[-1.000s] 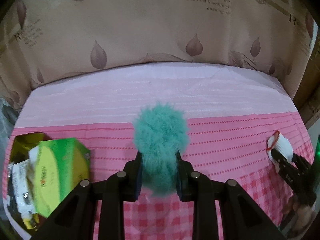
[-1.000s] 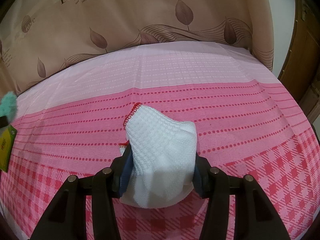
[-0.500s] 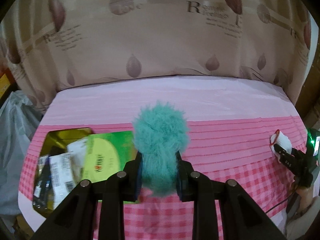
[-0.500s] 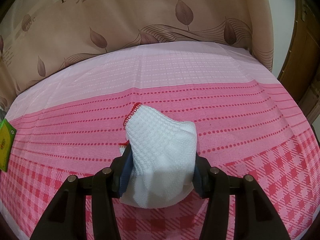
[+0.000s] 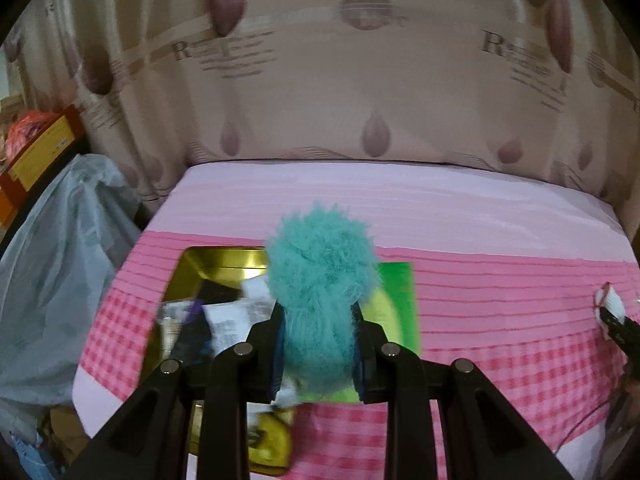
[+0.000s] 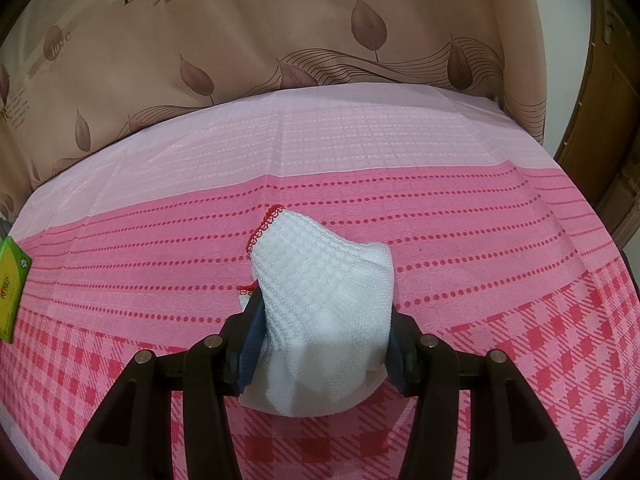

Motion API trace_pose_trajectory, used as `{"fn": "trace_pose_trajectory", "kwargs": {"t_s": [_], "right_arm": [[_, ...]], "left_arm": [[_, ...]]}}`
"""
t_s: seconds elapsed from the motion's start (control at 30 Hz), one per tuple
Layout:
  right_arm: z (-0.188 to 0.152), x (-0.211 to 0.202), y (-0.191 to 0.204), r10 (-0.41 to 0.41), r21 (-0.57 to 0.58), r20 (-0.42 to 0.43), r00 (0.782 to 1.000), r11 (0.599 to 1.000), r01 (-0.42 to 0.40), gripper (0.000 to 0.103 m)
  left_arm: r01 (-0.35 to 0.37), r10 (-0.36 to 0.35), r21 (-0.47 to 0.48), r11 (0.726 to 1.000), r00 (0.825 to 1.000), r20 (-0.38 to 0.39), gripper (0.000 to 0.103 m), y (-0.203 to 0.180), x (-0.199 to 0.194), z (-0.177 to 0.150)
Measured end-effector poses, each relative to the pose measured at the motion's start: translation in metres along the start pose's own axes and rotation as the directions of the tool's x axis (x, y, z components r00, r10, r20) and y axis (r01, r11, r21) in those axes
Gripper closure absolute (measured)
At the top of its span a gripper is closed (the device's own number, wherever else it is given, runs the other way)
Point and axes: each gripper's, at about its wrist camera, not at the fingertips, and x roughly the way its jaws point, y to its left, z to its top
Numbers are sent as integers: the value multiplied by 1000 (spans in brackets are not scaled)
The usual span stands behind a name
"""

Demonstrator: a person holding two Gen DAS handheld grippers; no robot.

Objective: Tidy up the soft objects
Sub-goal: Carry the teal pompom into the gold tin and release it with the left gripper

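Left gripper (image 5: 318,344) clamped on teal fluffy ball (image 5: 320,280), carried above gold tray (image 5: 224,266) of packets, likely for drop-off. Right gripper (image 6: 320,344) pinching white knitted cloth (image 6: 324,300) over pink desk (image 6: 480,240), apparently waiting turn. Curtain (image 6: 320,40) behind.

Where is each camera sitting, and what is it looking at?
Left wrist: sits on the left hand-held gripper, looking forward and down past its fingers at the fluffy teal ball it grips, above a gold tin of packets; its own black fingers show.
Right wrist: sits on the right hand-held gripper, looking forward and down at the white cloth it grips; its own black fingers show.
Shared: the pink tablecloth, leaf-print curtain, green box and the white cloth, small at the left view's right edge.
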Motion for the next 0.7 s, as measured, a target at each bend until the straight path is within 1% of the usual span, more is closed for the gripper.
{"fn": "trace_pose_trajectory", "kwargs": {"t_s": [0.1,0.17,0.27,0.5,0.57,0.63,0.7], "right_arm": [[0,0,0,-1,-1,0,1000,1000,1,54],[0,0,0,-1,0,0,1000,1000,1,54],[0,0,0,-1,0,0,1000,1000,1,54],[0,0,0,-3,-2,1,1000,1000,3,54],[-1,1,-1,-4,-2,1,1000,1000,4,54],[-1,1,0,-5,-2,1,1000,1000,5,54],[-1,1,-1,-6,-2,1,1000,1000,6,54]], "left_arm": [[-26,26,-21,999,1000,-11,77,21,6,3],[-57,57,-36,998,998,-18,77,34,12,4],[-75,72,-58,996,997,-39,77,50,22,4],[-92,85,-81,993,993,-86,76,76,49,1],[-75,66,-89,993,992,-103,76,81,59,2],[-85,74,-97,992,991,-112,76,85,66,3],[-78,65,-105,991,990,-127,75,88,73,4]]}}
